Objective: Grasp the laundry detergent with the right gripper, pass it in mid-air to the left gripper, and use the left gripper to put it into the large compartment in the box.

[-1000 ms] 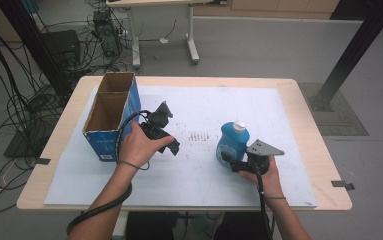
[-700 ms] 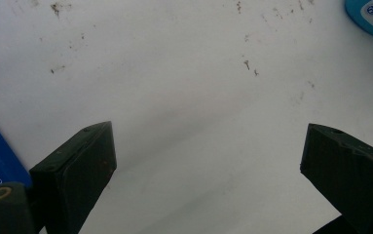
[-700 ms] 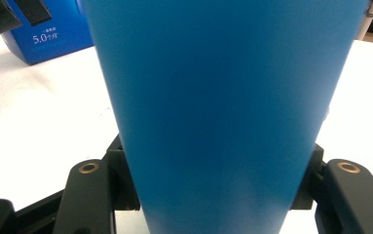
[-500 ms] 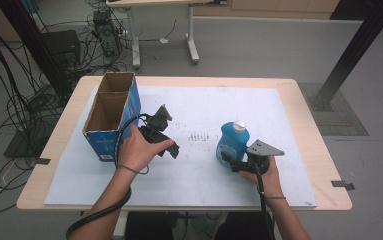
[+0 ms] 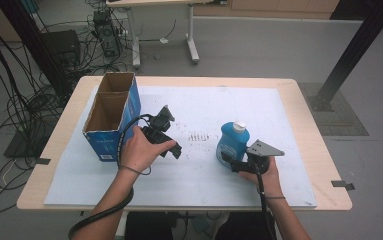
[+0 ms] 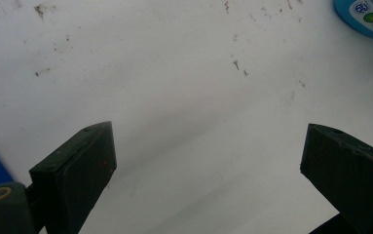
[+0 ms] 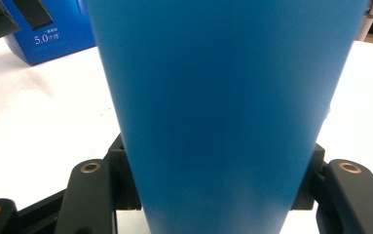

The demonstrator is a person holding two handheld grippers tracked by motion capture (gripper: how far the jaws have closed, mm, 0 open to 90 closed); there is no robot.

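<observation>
Right hand-held gripper, lower right, clenched the blue bottle low on its stiff, likely slippery body; left hand-held gripper stood released.

from my seat i look down on a light wooden table topped by a white sheet speckled with dark marks. grey floor lies all around. beyond it i see a second table's white legs, tangled black cables at the left, and a black slanted post on a grey mat at the right.
</observation>
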